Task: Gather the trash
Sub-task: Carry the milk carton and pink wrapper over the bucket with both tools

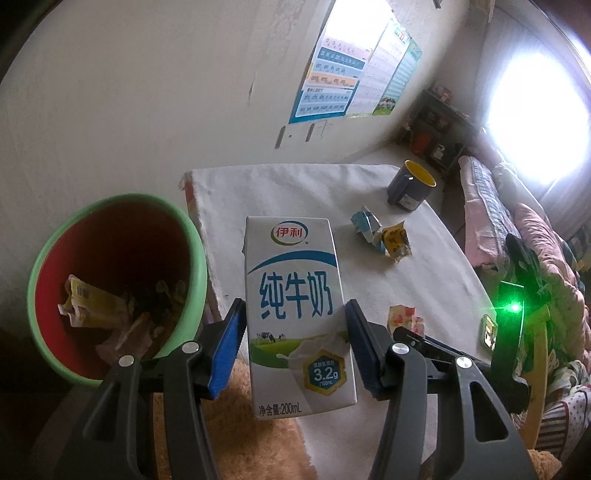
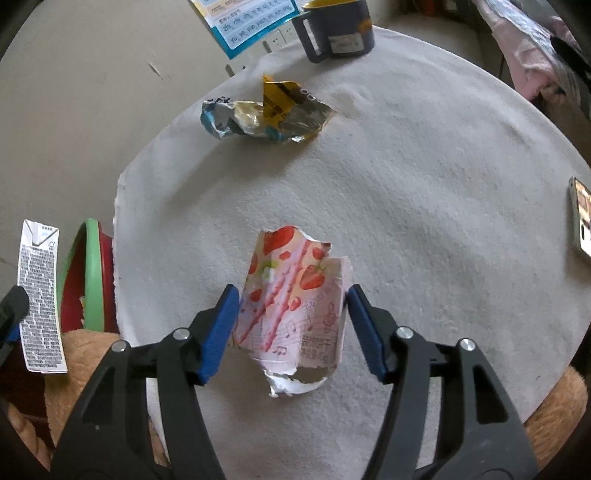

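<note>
My left gripper [image 1: 295,317] is shut on a white and blue milk carton [image 1: 295,258], held upright in the air near the table's left edge. The carton [image 2: 38,295] also shows at the far left of the right wrist view. Beside it stands a green-rimmed bin [image 1: 110,288] with a red inside and several wrappers in it. A torn pink strawberry wrapper [image 2: 291,295] lies on the white-covered table [image 2: 424,166]. My right gripper [image 2: 292,297] is open around it, blue pads at its two edges without squeezing it. Crumpled blue and yellow wrappers [image 2: 266,114] lie farther back.
A dark blue mug [image 2: 336,26] with a yellow inside stands at the table's far corner. A phone [image 2: 580,221] lies at the right edge. A brown plush surface [image 1: 240,424] lies below the near edge, and a bed with blankets [image 1: 517,240] runs along the right.
</note>
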A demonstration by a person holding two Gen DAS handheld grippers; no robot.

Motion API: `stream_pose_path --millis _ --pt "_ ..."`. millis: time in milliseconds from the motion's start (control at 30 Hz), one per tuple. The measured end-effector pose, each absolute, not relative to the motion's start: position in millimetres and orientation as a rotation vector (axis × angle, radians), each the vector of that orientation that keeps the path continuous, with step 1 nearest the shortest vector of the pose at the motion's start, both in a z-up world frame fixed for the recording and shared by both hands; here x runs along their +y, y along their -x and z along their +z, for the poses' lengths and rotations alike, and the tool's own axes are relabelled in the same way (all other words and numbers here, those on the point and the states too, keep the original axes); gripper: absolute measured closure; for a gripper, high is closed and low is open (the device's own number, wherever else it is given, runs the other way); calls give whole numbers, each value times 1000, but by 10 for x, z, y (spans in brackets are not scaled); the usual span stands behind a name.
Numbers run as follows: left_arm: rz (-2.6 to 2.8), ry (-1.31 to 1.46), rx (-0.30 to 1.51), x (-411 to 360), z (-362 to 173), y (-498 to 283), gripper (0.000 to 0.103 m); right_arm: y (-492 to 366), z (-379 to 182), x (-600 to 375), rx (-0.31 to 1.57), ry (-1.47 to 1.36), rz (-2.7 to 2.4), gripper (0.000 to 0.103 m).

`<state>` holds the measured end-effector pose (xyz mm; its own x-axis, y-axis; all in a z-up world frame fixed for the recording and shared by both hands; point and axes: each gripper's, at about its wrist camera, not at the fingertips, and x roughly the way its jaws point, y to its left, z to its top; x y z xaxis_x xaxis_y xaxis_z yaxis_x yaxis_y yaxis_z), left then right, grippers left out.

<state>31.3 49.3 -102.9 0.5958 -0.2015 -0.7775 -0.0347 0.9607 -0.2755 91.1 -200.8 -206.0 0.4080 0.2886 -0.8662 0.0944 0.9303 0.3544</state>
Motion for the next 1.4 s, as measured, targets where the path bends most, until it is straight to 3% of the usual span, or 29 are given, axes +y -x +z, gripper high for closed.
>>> stream_pose_path --millis 333,767,1400 --pt "-97 284 918 552 -1012 -291 51 -771 -1920 -1916 1118 -401 184 50" --pt "-41 273 828 817 -788 -242 51 -658 -999 -1598 930 -369 303 49" --pt "137 322 794 1718 -833 -85 51 -670 -887 -644 960 -213 479 48"
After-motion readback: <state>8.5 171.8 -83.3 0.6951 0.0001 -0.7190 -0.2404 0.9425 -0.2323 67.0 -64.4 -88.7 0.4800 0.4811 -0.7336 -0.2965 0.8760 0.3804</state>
